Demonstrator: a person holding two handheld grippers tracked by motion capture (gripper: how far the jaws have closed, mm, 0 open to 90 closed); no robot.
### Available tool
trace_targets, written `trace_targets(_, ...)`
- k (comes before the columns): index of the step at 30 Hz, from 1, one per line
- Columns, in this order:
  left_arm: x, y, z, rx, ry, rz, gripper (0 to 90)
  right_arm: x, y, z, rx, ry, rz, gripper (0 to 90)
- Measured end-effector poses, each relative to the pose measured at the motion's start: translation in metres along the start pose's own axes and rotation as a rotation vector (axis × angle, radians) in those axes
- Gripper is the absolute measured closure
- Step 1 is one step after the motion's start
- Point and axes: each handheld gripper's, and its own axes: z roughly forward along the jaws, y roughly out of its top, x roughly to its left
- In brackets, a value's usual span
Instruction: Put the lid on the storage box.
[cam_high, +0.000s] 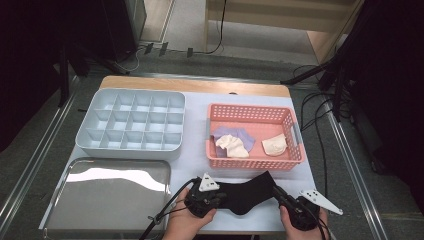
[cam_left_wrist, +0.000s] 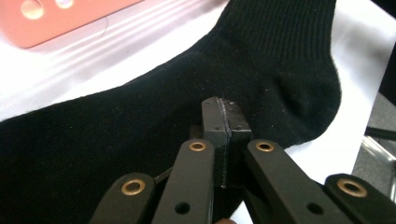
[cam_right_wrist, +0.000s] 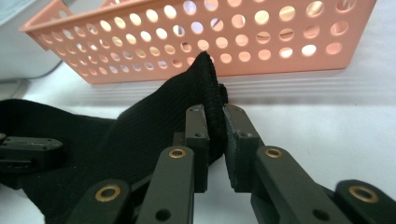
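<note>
We see the left tongs pressed together over the black sock on the counter; right tongs clamp its cuff edge beside the pink basket.

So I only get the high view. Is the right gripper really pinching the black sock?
Observer: Yes. In the right gripper view the right gripper has a fold of the black sock's edge pinched between its pads.
Operator: And the left one?
Observer: The left gripper has its pads pressed together, with the sock lying under them, near the heel.
Operator: Is the basket solid?
Observer: No, the pink basket's side wall is full of round holes.
</note>
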Motion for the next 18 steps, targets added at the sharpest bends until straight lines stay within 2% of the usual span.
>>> trace_targets(2,-0.001,0.002,-0.004,-0.035,-0.031,-0.03,90.0,0.002,0.001,0.0,-0.011,-0.001,-0.014,81.2)
trace_targets(4,-0.006,0.004,-0.005,-0.055,-0.058,-0.037,89.2,0.002,0.001,-0.001,-0.013,0.005,-0.014,81.2)
trace_targets(7,-0.01,0.005,0.001,-0.036,-0.081,-0.038,88.3,0.004,0.001,0.001,-0.012,0.007,-0.014,81.2)
trace_targets(10,-0.013,0.001,0.012,0.012,-0.071,-0.017,90.0,0.005,0.002,0.0,-0.011,0.012,-0.015,81.2)
trace_targets(13,-0.015,-0.001,0.012,0.009,-0.073,-0.011,90.0,0.005,0.002,0.0,-0.017,0.015,-0.024,81.2)
trace_targets(15,-0.016,0.0,0.01,-0.011,-0.091,-0.017,90.0,0.004,0.002,0.0,-0.016,0.015,-0.025,81.3)
trace_targets(17,-0.018,0.001,0.011,-0.011,-0.076,-0.004,90.0,0.004,0.002,0.0,-0.015,0.016,-0.025,81.3)
trace_targets(18,-0.019,0.001,0.013,0.004,-0.073,0.005,90.0,0.005,0.002,0.0,-0.014,0.015,-0.026,81.4)
